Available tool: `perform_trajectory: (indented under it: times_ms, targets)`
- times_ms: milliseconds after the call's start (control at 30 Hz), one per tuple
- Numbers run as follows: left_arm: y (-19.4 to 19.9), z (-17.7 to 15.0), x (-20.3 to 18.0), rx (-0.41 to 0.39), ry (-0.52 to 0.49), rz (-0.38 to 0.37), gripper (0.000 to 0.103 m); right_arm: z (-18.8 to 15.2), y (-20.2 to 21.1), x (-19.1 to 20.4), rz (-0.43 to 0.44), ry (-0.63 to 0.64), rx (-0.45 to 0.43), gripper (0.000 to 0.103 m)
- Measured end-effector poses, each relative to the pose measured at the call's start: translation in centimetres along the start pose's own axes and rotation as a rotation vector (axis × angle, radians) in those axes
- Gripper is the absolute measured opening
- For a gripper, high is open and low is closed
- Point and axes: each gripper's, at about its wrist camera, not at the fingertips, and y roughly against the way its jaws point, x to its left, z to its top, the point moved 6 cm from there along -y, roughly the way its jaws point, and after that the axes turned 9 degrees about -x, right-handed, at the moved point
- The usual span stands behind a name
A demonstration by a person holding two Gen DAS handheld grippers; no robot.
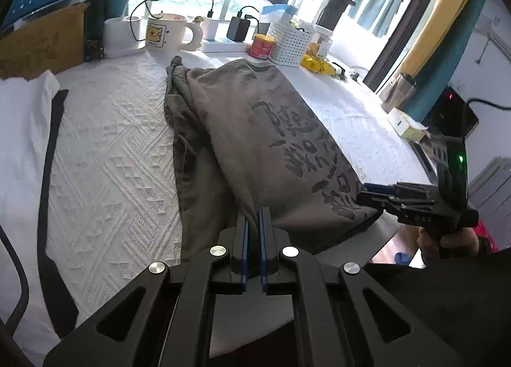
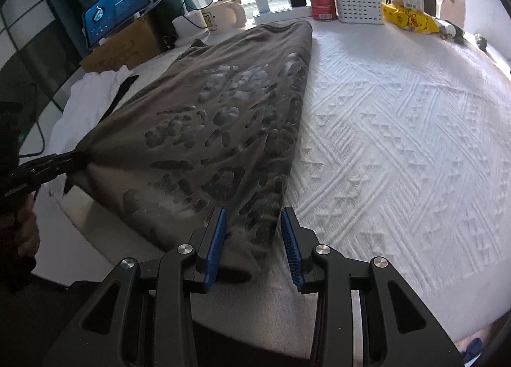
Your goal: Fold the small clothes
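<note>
A grey-brown T-shirt [image 1: 255, 131] with dark lettering lies stretched along the white textured tablecloth [image 1: 111, 150], its near hem lifted off the table edge by 2 hand-held grippers.

The left gripper [image 1: 253, 223] has its blue pads pressed together on a fold of the shirt's near hem; the cloth rises straight ahead of its fingers and runs away toward the window. In the right wrist view this same gripper [image 2: 75, 158] comes in from the left side and pinches the shirt's corner, so the fabric pulls to a taut point there.

The right gripper [image 2: 254, 226] stands with its jaws half spread, and the other near corner of the shirt hangs between its blue pads [image 2: 217, 239]; I cannot tell whether the pads press on the cloth. Seen from the left gripper, it [image 1: 380, 190] sits off to the right at the shirt's corner, held by a hand [image 1: 447, 239].

Left of the left gripper lies a white garment [image 1: 22, 150] with a dark strip. Far ahead of both grippers, along the window, stand a cream mug [image 1: 166, 32], a red tin [image 1: 262, 46] and a white perforated basket [image 1: 290, 44].
</note>
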Motion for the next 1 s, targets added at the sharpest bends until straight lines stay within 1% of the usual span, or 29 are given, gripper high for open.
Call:
perform_trajectory:
  times_ms: [133,200,233,267,333,400,467,567,600,667,733,767,867,933,967,1000]
  targets:
    - [0.1,0.5,0.2,-0.025,0.019,-0.01,0.004,0.0,1.8,-0.2,-0.051,0.03,-0.02,0.038]
    - [0.2,0.9,0.2,-0.039,0.029,-0.016,0.004,-0.3,2.5,0.2,-0.052,0.059,-0.007,0.039]
    - [0.4,1.1,0.2,-0.048,0.03,-0.015,0.004,-0.5,2.7,0.5,-0.046,0.07,0.001,0.041]
    - [0.7,1.5,0.2,-0.068,0.022,-0.013,0.004,-0.7,2.9,0.9,-0.041,0.077,0.009,0.052]
    - [1.4,2.3,-0.1,-0.105,-0.006,-0.006,0.004,-1.1,2.9,1.5,-0.022,0.082,0.027,0.065]
    - [1.7,2.8,0.1,-0.124,-0.006,-0.008,0.004,-1.6,2.7,2.2,-0.001,0.095,0.041,0.065]
    - [1.7,3.0,0.3,-0.124,0.0,-0.007,0.004,-2.0,2.5,2.6,-0.003,0.106,0.039,0.065]
    - [1.6,2.7,0.3,-0.115,-0.006,-0.017,0.004,-1.9,1.5,2.3,-0.061,0.106,0.019,0.065]
    - [1.6,2.6,0.3,-0.114,-0.005,-0.019,0.004,-1.8,0.9,2.2,-0.098,0.113,0.017,0.065]
    - [1.8,2.4,0.4,-0.11,-0.002,-0.022,0.004,-1.7,0.2,1.9,-0.149,0.114,0.017,0.065]
    - [2.0,2.2,0.4,-0.104,0.002,-0.024,0.004,-2.1,0.0,1.2,-0.18,0.099,0.026,0.065]
    - [2.0,2.0,0.5,-0.096,0.004,-0.025,0.004,-2.2,0.3,0.9,-0.192,0.099,0.014,0.065]
    - [1.3,1.0,0.5,-0.06,0.008,-0.026,0.004,-2.9,1.1,-0.1,-0.23,0.115,0.015,0.064]
    - [0.6,-0.2,0.9,-0.036,0.0,0.005,0.004,-3.3,1.6,-0.6,-0.225,0.118,0.014,0.064]
    - [-0.1,-1.2,1.2,-0.011,-0.013,0.033,0.004,-3.5,1.8,-0.7,-0.216,0.115,0.015,0.064]
    - [-0.5,-1.8,1.4,0.008,-0.01,0.044,0.004,-3.6,2.0,-0.8,-0.202,0.115,0.017,0.064]
